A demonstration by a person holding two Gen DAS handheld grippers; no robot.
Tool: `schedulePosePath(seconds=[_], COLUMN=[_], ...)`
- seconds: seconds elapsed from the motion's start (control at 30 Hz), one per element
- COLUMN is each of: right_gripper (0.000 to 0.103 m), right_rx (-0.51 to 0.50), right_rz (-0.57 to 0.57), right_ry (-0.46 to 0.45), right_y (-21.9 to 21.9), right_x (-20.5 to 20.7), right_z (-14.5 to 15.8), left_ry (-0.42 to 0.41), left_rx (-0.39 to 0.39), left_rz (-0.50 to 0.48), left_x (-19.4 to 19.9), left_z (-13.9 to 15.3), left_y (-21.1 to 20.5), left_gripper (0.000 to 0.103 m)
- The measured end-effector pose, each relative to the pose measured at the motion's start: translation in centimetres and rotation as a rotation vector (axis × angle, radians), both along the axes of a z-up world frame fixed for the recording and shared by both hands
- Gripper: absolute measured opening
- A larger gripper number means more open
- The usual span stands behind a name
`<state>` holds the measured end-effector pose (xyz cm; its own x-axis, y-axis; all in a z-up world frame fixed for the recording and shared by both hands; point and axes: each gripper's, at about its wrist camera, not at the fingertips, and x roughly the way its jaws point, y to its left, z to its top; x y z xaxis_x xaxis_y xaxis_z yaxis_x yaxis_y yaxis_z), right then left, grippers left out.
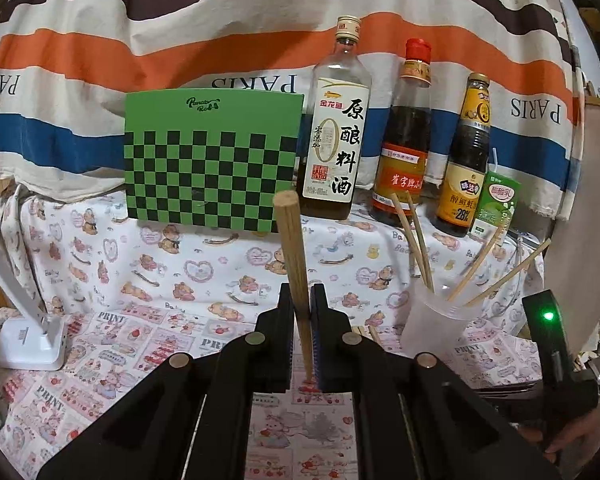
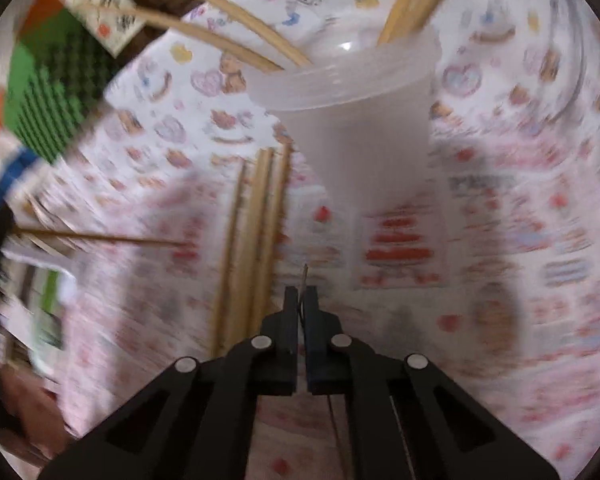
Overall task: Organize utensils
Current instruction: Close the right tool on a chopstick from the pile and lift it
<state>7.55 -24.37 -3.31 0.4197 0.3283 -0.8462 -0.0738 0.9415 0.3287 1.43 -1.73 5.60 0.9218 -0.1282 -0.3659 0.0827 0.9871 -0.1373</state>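
My left gripper (image 1: 302, 292) is shut on a wooden chopstick (image 1: 292, 248), which stands nearly upright with its lower tip on the printed cloth. To its right a clear plastic cup (image 1: 432, 320) holds several chopsticks (image 1: 416, 236) that fan outward. The right wrist view is blurred. In it my right gripper (image 2: 301, 294) points down at the cloth in front of the cup (image 2: 360, 120), jaws together, and a thin dark sliver (image 2: 305, 272) pokes out between the tips. Loose chopsticks (image 2: 256, 232) lie on the cloth just left of it.
A green checkered box (image 1: 212, 160) stands at the back. Beside it are three sauce bottles (image 1: 336, 132) and a small green carton (image 1: 496, 208). A white power block (image 1: 32, 344) sits at the left. A striped cloth hangs behind the table.
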Motion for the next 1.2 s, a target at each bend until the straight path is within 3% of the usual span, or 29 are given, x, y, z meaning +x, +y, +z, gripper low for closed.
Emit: schedulePosePath(seconds=[0.13,0.27,0.37,0.43,0.53,0.6,0.7,0.8,0.97,1.2], right_gripper=[0.003,0.005,0.018,0.020,0.018,0.007,0.003,0.002,0.002,0.002], right_rx=[-0.122,-0.112,-0.082,-0.076,-0.103,-0.119,-0.124,-0.095,0.071,0.191], right_rz=[0.017,-0.001,-0.031,-0.027,-0.014,-0.002,0.014,0.015,0.104,0.082], right_ry=[-0.033,-0.017,-0.005,-0.002,-0.010,-0.007,-0.017,-0.096,-0.365,-0.522], right_y=[0.7,0.3,-0.1,-0.2,0.1,0.6,1.1,1.0,0.5,-1.0], right_x=[-0.3,0.3,0.7,0.8,0.9,1.0,0.8,0.1,-2.6,-4.3], right_z=[0.4,-0.2,-0.6,-0.6,-0.5,-0.6,-0.7,0.5,5.1,7.7], left_ry=[0.003,0.005,0.007,0.008,0.007,0.007,0.006,0.005,0.005,0.007], left_rx=[-0.003,-0.008,-0.014,-0.015,-0.010,-0.008,-0.004,-0.004,-0.005,-0.006], left_rz=[0.003,0.005,0.005,0.004,0.004,0.004,0.002,-0.003,-0.003,-0.012], left_x=[0.1,0.1,0.1,0.1,0.1,0.1,0.1,0.0,0.0,0.0], left_z=[0.0,0.0,0.0,0.0,0.0,0.0,0.0,0.0,0.0,0.1], left_y=[0.2,0.2,0.3,0.3,0.3,0.2,0.2,0.1,0.1,0.0], left_gripper=[0.007,0.007,0.007,0.007,0.007,0.007,0.007,0.007,0.007,0.007])
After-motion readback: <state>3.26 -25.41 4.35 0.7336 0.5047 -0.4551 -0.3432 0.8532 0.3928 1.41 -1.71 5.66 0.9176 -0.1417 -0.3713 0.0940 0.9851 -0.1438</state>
